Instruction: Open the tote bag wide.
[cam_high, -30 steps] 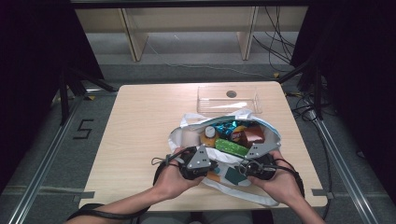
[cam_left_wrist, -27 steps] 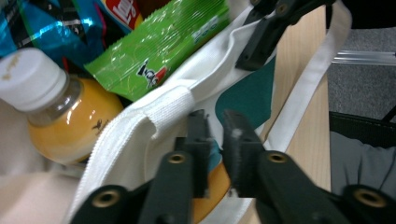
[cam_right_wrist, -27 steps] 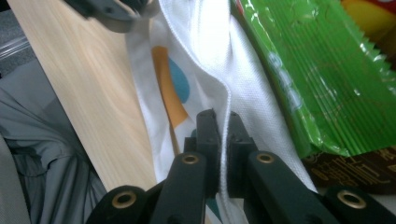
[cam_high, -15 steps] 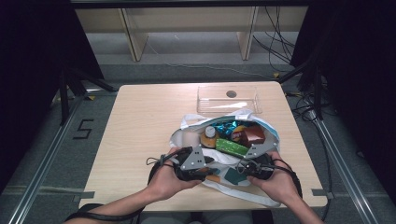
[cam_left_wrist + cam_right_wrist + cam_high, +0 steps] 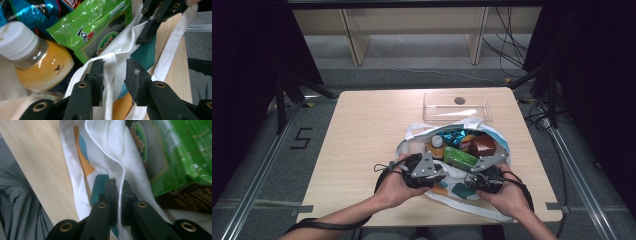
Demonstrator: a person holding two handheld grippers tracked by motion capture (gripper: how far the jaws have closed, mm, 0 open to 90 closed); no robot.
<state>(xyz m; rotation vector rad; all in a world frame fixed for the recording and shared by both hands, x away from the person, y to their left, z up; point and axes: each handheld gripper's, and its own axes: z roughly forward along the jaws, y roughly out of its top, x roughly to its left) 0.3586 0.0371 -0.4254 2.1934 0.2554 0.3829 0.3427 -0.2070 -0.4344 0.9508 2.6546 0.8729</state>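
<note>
White bag (image 5: 110, 150) rim pinched by right gripper (image 5: 119, 195); left gripper (image 5: 113, 75) jaws just parted, strap between

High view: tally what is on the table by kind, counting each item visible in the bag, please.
Cloth bags: 1, the white bag
Clear trays: 1, tray
Bottles: 1, orange bottle
Green packets: 1, green packet
Blue packets: 1, blue packet
Brown boxes: 1, brown box
Total: 6

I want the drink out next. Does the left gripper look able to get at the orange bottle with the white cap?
Probably yes: the left gripper is open, the orange bottle lies uncovered beside it; only the white bag's rim sits between its jaws.
</note>
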